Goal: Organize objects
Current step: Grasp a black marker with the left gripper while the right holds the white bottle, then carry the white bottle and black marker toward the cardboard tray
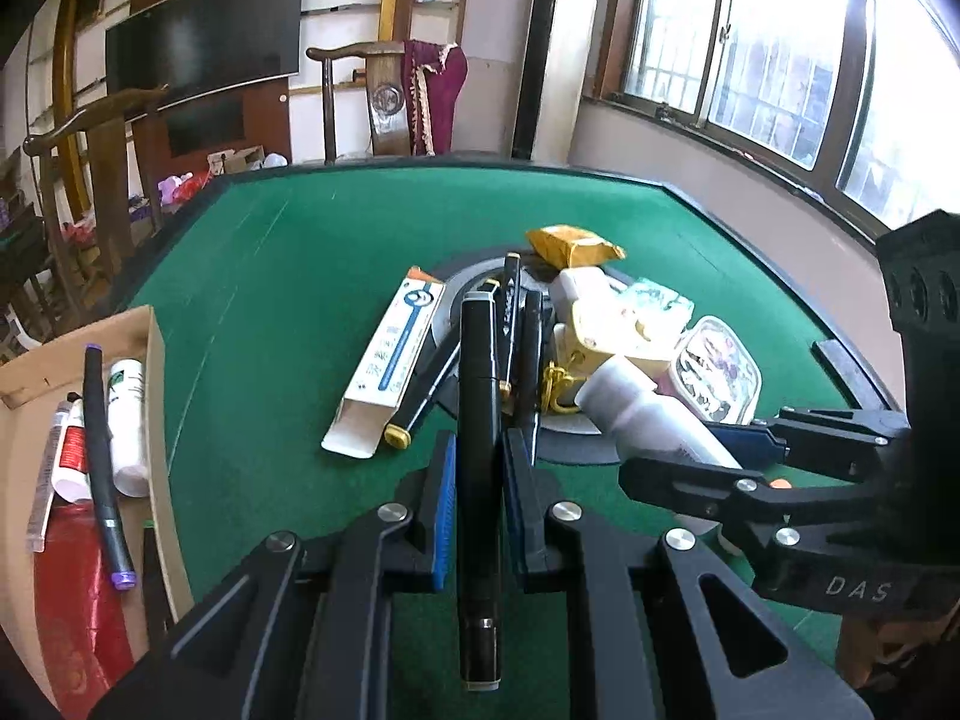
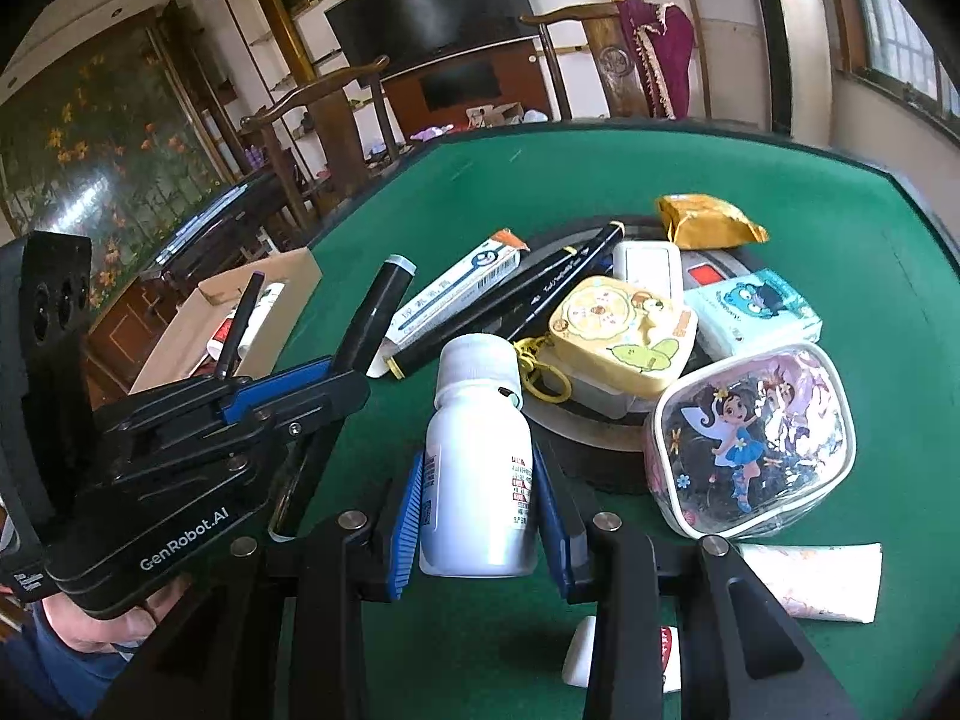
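With four items already lying in the open brown cardboard box (image 1: 159, 420) at the left edge of the green felt table (image 1: 288, 276), sorting looks to me about a third done at best. In the box: a black pen with a purple end (image 1: 102, 468), a white tube with green print (image 1: 127, 426), a red-and-white tube (image 1: 69, 456) and a flat red packet (image 1: 78, 600). The left gripper (image 1: 477, 504) has its blue pads pinched tight on a thick black marker with a grey cap (image 1: 478, 420), held clear of the pile and lengthwise along the fingers. The right gripper (image 2: 477, 510) has its jaws partly apart but clamped on a white plastic pill bottle with a white screw cap (image 2: 477, 462), pads pressing both sides. Both loads are in hand, neither is in the box yet. Still in the heap at table centre: a long white-and-blue carton (image 2: 456, 294), thin black pens (image 2: 540, 294), a yellow cartoon case with a keychain (image 2: 624, 336), a pale blue tissue pack (image 2: 756, 312), a crinkled gold foil packet (image 2: 708, 222), a white rectangular case (image 2: 648, 264), and a clear pouch with a fairy print (image 2: 750, 444). Near the right gripper lie a white tube (image 2: 810, 582) and a small white piece (image 2: 579, 654). My read: next up is dropping marker and bottle, then many more trips.
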Tool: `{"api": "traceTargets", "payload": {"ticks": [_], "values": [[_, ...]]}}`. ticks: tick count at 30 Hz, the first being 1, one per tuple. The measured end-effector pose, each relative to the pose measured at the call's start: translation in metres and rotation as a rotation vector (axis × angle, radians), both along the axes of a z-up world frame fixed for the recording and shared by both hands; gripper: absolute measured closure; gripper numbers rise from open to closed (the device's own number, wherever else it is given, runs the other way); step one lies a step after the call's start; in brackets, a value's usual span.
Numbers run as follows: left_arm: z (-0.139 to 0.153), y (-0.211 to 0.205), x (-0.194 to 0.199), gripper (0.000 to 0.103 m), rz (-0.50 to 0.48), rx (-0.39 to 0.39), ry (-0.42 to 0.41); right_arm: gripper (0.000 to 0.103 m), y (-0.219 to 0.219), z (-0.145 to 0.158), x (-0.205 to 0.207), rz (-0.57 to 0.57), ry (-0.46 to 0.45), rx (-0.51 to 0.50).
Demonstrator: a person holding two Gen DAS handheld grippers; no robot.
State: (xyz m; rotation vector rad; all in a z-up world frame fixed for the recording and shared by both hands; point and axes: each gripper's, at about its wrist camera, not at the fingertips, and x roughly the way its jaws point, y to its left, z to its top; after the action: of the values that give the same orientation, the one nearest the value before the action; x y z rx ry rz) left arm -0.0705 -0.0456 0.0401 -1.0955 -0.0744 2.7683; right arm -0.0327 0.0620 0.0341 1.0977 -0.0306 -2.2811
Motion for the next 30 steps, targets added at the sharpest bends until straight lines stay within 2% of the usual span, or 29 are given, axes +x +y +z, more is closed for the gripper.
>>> {"api": "traceTargets", "payload": {"ticks": [20,27,30], "values": [[0.018,-0.020,0.010,0.089,0.041,0.071,0.064,0.065,-0.009,0.016,0.015,-0.045,0.066,-0.015],[0.032,-0.025,0.020,0.089,0.079,0.066,0.115,0.065,-0.018,0.020,0.022,-0.039,0.063,-0.047],[0.039,-0.032,0.027,0.089,0.089,0.087,0.123,0.065,-0.026,0.024,0.026,-0.025,0.062,-0.059]]}}
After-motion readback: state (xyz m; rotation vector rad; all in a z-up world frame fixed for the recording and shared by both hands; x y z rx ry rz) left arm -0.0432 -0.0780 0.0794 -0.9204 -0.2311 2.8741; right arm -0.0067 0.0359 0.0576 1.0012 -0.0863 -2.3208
